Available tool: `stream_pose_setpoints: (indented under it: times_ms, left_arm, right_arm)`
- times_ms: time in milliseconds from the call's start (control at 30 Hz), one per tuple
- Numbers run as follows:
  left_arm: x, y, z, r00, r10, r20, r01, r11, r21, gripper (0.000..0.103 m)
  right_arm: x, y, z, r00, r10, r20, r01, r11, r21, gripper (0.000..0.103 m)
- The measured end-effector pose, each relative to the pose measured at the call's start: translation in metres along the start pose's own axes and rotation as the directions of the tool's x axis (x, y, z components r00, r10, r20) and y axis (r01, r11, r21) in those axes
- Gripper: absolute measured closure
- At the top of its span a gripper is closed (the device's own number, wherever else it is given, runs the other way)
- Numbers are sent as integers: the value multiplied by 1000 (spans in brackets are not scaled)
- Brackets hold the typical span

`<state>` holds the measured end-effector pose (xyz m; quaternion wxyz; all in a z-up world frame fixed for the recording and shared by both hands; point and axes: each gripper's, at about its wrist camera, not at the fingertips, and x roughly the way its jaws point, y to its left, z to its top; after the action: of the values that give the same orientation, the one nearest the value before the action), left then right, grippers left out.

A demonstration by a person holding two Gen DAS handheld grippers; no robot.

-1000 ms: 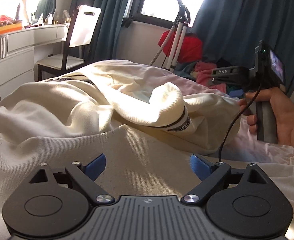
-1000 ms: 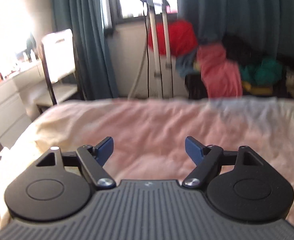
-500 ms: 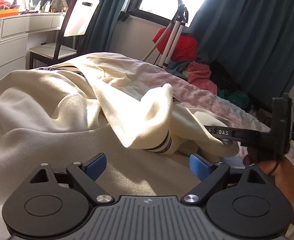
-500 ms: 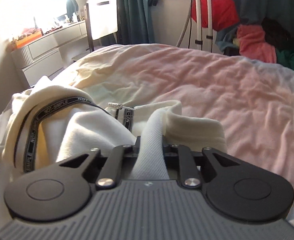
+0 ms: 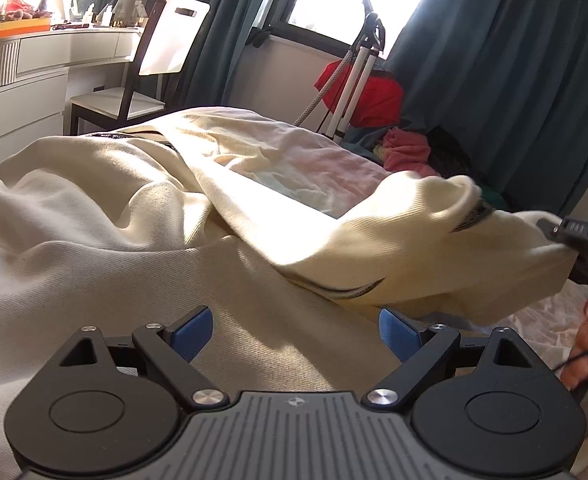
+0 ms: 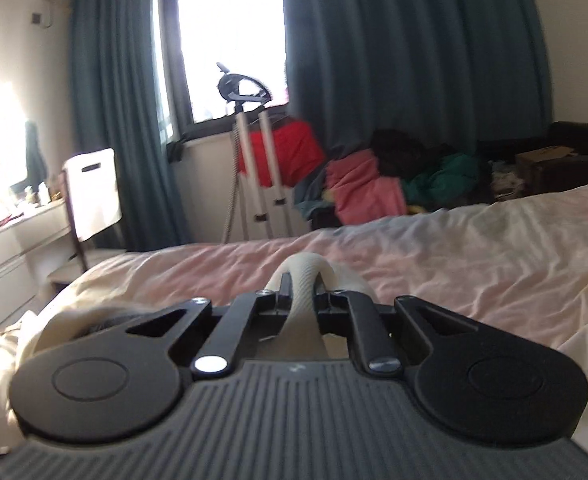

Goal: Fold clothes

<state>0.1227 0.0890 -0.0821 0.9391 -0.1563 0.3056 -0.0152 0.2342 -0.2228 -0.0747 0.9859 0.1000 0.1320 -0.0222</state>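
A cream garment (image 5: 94,208) with black lettered trim lies crumpled on the bed. My left gripper (image 5: 295,330) is open and empty, low over the garment's near part. My right gripper (image 6: 302,300) is shut on a cream fold of the garment (image 6: 301,280) and holds it lifted above the bed. In the left wrist view the right gripper (image 5: 573,232) shows at the right edge, pulling a sleeve-like part of the garment (image 5: 413,232) out to the right, off the bed surface.
The pink sheet (image 6: 453,256) covers the bed. A white dresser (image 5: 34,80) and a chair (image 5: 134,92) stand at the left. A garment steamer stand (image 6: 250,160) and a pile of coloured clothes (image 6: 373,192) are by the curtained window.
My right gripper closed on the garment's fold, then lifted it and pulled it to the right, stretching the fabric. My left gripper stayed open over the garment.
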Motion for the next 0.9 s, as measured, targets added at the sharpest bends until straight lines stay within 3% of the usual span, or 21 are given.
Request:
stream_pose_setpoints:
  times_ms: [100, 200, 233, 300, 333, 367, 500, 633, 767, 833, 900]
  left_arm:
    - [7, -5, -3, 1000, 1, -6, -1, 1000, 30, 11]
    - [14, -9, -5, 1000, 1, -21, 0, 999, 49, 11]
    - [16, -10, -5, 1000, 0, -25, 1, 999, 54, 11]
    - [19, -10, -6, 1000, 0, -30, 1, 998, 63, 11]
    - [20, -10, -6, 999, 0, -32, 2, 998, 62, 11]
    - [21, -9, -6, 999, -2, -33, 4, 998, 56, 11]
    - [25, -6, -6, 999, -12, -49, 14, 999, 33, 11]
    - [28, -5, -8, 998, -21, -62, 22, 1000, 10, 11]
    - [30, -6, -10, 997, -21, -71, 22, 1000, 6, 11]
    - [31, -5, -10, 997, -21, -72, 21, 1000, 2, 11]
    - [32, -4, -10, 997, -20, -73, 20, 1000, -6, 11]
  right_arm:
    - [39, -27, 25, 991, -123, -48, 128, 985, 118, 91]
    - [76, -56, 32, 984, -113, -139, 143, 963, 227, 86]
    - [88, -66, 35, 980, -107, -169, 149, 953, 262, 79]
    - [92, -82, 32, 980, -93, -176, 148, 931, 334, 53]
    - [87, -89, 28, 983, -87, -161, 142, 919, 369, 29]
    - [82, -96, 24, 986, -81, -145, 134, 905, 404, 19]
    - [62, -125, 7, 994, -56, -89, 95, 834, 544, 19]
    - [47, -138, -42, 975, 158, -158, 19, 643, 766, 19]
    - [52, -121, -84, 928, 342, -149, -29, 464, 885, 19]
    - [64, -106, -92, 907, 393, -150, -37, 431, 902, 19]
    - [75, -97, -95, 910, 399, -112, -50, 376, 925, 19]
